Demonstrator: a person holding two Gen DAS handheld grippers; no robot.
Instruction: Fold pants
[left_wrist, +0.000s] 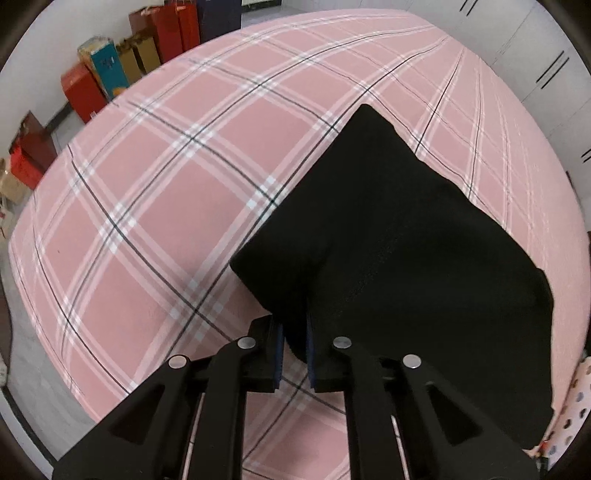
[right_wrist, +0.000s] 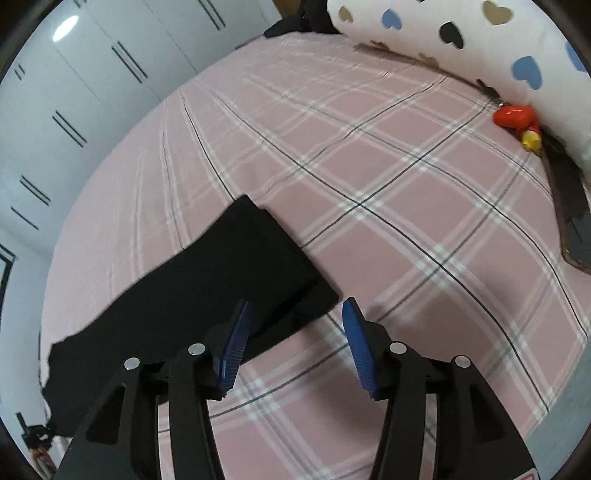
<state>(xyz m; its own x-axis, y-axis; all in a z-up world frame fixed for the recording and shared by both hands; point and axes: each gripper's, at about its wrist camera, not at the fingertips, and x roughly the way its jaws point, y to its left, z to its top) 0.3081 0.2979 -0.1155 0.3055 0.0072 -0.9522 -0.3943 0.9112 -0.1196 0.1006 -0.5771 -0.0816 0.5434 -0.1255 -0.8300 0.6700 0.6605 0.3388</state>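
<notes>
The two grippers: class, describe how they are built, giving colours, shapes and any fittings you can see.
Both the left gripper and the right gripper are matt black, with angular linkage arms joined by round silver pins. Triangular cut-outs lighten the outer arms. Each finger carries a ribbed blue pad. No cables, markings, hands or sleeves show in either view.

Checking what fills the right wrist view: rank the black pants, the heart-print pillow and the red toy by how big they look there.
1. black pants, largest, though nearest the camera.
2. heart-print pillow, cut off by the frame, so its true size is unsure.
3. red toy, far smallest.
</notes>
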